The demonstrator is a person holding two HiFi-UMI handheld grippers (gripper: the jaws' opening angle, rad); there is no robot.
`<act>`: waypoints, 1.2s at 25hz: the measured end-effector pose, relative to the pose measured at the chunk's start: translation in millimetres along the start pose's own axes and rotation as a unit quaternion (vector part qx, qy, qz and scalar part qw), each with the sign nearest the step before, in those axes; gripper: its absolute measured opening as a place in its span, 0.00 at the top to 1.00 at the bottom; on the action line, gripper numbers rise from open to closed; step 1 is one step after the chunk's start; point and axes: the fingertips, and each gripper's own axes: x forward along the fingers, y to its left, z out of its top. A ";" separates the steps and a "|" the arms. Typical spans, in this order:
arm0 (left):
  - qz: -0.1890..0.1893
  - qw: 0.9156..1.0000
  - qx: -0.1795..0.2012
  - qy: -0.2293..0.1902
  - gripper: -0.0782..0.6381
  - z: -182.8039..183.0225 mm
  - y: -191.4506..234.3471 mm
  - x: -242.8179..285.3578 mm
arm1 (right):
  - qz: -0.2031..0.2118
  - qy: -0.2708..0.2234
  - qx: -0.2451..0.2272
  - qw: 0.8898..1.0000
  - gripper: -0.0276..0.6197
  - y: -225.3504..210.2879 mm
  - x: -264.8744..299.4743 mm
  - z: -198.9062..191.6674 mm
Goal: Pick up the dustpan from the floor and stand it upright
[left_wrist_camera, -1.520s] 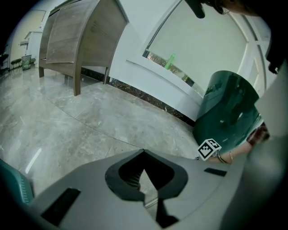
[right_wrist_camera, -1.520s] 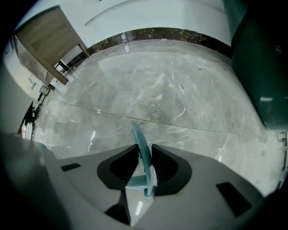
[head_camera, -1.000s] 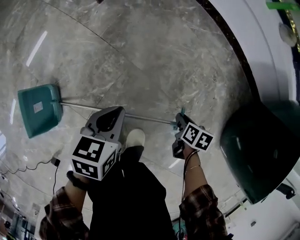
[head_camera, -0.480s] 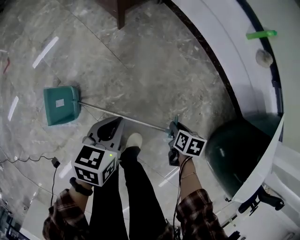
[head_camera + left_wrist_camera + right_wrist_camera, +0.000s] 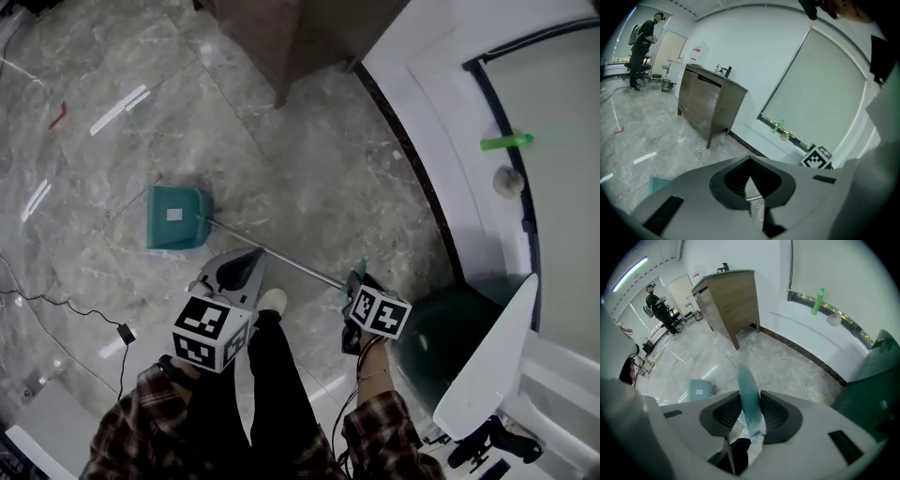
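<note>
Grey marble floor (image 5: 309, 178) fills most of the head view. White wall with a window ledge (image 5: 441, 112) runs down the right side. Brown wooden cabinet (image 5: 281, 37) stands at the top, against the wall. Dark green rounded seat-like object (image 5: 441, 337) sits low right, near the wall.

Operator's dark trousers and one white shoe (image 5: 273, 300) are at bottom centre, between the two arms.

dustpan (image 5: 178, 217): the teal pan is down at the floor, left of centre; can't tell whether it touches. Its metal shaft (image 5: 281, 262) slopes from the pan across to the right arm.

Right hand-held gripper (image 5: 751, 395): the teal handle (image 5: 746, 380) is between the jaws, with pads against it on both sides. The jaws have just been opening, and the handle is in the grip.

Left hand-held gripper (image 5: 750, 161): jaw tips are together and only floor shows through the slit behind them. Nothing is clamped. In the head view the shaft passes just beyond its tip.

Small stuff: a green bottle (image 5: 506, 142) lies on the ledge. A black cable with plug (image 5: 123, 333) is on the floor at lower left.
</note>
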 end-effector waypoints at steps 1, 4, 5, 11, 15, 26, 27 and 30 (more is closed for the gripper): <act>0.004 1.000 -0.003 -0.005 0.89 7.3 2.5 -9.3 | 0.003 -0.002 -0.005 1.000 0.76 9.4 -8.1 7.7; 0.017 1.000 -0.010 -0.011 0.89 19.5 16.5 -43.6 | 0.004 -0.010 -0.022 1.000 0.76 44.0 -32.3 24.9; 0.023 1.000 -0.014 -0.010 0.89 19.8 23.0 -56.6 | 0.007 -0.010 -0.027 1.000 0.75 58.1 -40.0 28.4; 0.071 0.996 -0.054 -0.028 0.89 31.1 71.5 -131.4 | 0.048 -0.010 -0.096 0.994 0.73 153.6 -74.3 62.4; 0.101 0.990 -0.079 -0.056 0.89 44.2 99.8 -179.6 | 0.108 -0.013 -0.110 0.988 0.72 216.0 -94.4 80.1; 0.177 0.963 -0.152 -0.133 0.89 62.2 145.6 -284.1 | 0.206 -0.005 -0.163 0.965 0.73 367.1 -126.1 93.9; 0.182 0.961 -0.156 -0.137 0.89 64.0 145.3 -288.9 | 0.216 -0.002 -0.172 0.961 0.73 379.4 -127.7 93.1; 0.190 0.957 -0.160 -0.148 0.89 68.4 139.8 -298.6 | 0.243 0.011 -0.199 0.949 0.73 411.0 -131.2 84.5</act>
